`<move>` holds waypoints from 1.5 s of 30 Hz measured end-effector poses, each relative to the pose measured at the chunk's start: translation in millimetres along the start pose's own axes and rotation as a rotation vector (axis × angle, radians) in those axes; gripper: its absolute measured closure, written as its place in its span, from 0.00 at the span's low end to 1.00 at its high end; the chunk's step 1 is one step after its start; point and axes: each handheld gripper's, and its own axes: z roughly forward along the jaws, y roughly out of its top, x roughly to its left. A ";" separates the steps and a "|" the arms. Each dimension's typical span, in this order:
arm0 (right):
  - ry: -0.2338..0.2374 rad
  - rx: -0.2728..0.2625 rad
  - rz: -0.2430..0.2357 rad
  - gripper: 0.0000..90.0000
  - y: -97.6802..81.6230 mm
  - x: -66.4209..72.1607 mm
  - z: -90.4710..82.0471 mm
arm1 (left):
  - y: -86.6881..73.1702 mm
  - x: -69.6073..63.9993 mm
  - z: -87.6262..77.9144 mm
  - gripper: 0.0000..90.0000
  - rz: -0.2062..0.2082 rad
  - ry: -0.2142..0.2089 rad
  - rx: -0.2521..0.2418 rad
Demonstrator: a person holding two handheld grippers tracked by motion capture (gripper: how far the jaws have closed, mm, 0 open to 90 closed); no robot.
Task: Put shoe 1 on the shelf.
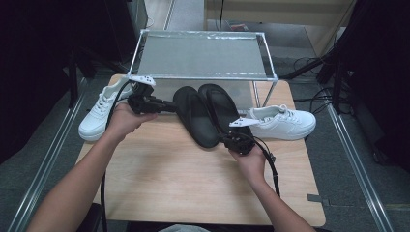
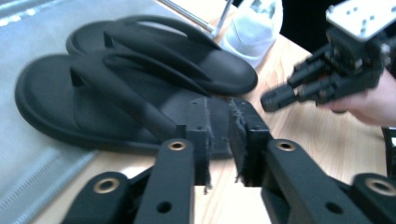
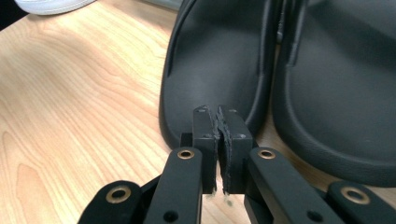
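A light wooden surface [image 1: 159, 179] with rounded corners is standing on grey carpet, with dark curtains hanging at nine and three o'clock and metal floor rails running along both sides. At twelve o'clock on it a metal-framed shelf [image 1: 203, 53] with a grey top is standing. No brand, label or writing is readable anywhere. Two matte black flip-flops [image 1: 205, 113] are lying side by side at the centre of the surface, toes reaching under the shelf, heels pointing toward six o'clock; their soles are thick and smooth, with moulded black thong straps, and the two are touching along their inner edges. A white sneaker [image 1: 99, 113] is sitting at nine o'clock of them, and a second white sneaker [image 1: 280, 123] at three o'clock. The left tool [image 1: 167, 105] is pointing toward three o'clock at the left flip-flop's edge; in the left gripper view its jaws are standing slightly apart with a narrow gap and nothing between the pads. The right tool [image 1: 231, 135] is sitting at the heels of the flip-flops, its pads pressed together just short of a heel rim, pinching nothing.
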 end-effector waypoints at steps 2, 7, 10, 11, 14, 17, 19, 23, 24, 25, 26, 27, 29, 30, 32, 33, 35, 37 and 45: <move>0.002 0.003 -0.008 0.88 -0.6 1.3 1.2 | 12.5 2.7 0.4 0.91 0.006 0.015 0.008; 0.029 -0.002 0.003 0.80 -1.3 2.1 1.7 | 41.9 5.9 2.5 0.98 0.032 0.043 0.026; 0.046 -0.012 -0.005 0.80 -0.6 4.2 -0.5 | 58.9 5.5 3.0 1.00 0.061 0.053 0.034; 0.048 -0.015 -0.004 0.79 -0.1 4.3 -1.3 | 63.4 5.5 3.3 1.00 0.064 0.060 0.033; 0.050 -0.023 0.007 0.78 0.2 3.0 -2.9 | 74.6 7.5 3.8 1.00 0.070 0.077 0.036; 0.051 -0.026 0.015 0.78 -0.3 0.9 -3.3 | 85.6 11.2 4.5 1.00 0.072 0.099 0.040; 0.056 -0.026 0.019 0.84 -1.1 0.1 -2.8 | 90.2 12.1 6.9 1.00 0.075 0.139 0.051; 0.061 -0.001 0.044 1.00 -6.0 -0.2 -0.4 | 97.1 13.3 8.8 1.00 0.109 0.161 0.062; 0.057 0.002 0.040 1.00 -7.2 -0.3 0.5 | 99.2 14.9 10.1 1.00 0.108 0.163 0.072; 0.044 0.014 0.029 1.00 -8.9 0.2 2.7 | 100.3 16.2 10.8 1.00 0.112 0.165 0.078; 0.039 0.019 0.018 1.00 -10.0 -0.1 4.2 | 101.5 18.4 12.3 1.00 0.103 0.163 0.082; 0.034 0.029 0.016 1.00 -11.6 0.0 6.6 | 102.0 19.8 13.4 1.00 0.099 0.160 0.083; 0.028 0.041 0.007 1.00 -13.7 -0.5 9.9 | 103.0 21.8 16.1 1.00 0.096 0.161 0.092; 0.021 0.046 0.004 1.00 -14.8 -0.6 11.9 | 102.9 22.4 18.5 1.00 0.094 0.154 0.097; 0.010 0.066 -0.015 1.00 -16.7 -1.4 16.3 | 102.0 22.0 23.2 1.00 0.103 0.157 0.124; 0.005 0.072 -0.023 1.00 -17.4 -2.1 18.5 | 101.3 22.1 25.2 1.00 0.111 0.149 0.133; 0.006 0.072 -0.029 1.00 -18.1 -3.9 21.4 | 100.9 21.2 27.9 1.00 0.118 0.142 0.140; 0.011 0.065 -0.033 1.00 -17.8 -5.1 23.3 | 101.1 18.9 30.0 1.00 0.139 0.161 0.148; 0.018 0.068 -0.022 1.00 -15.8 -8.1 21.8 | 104.8 30.2 25.6 1.00 0.091 0.150 0.115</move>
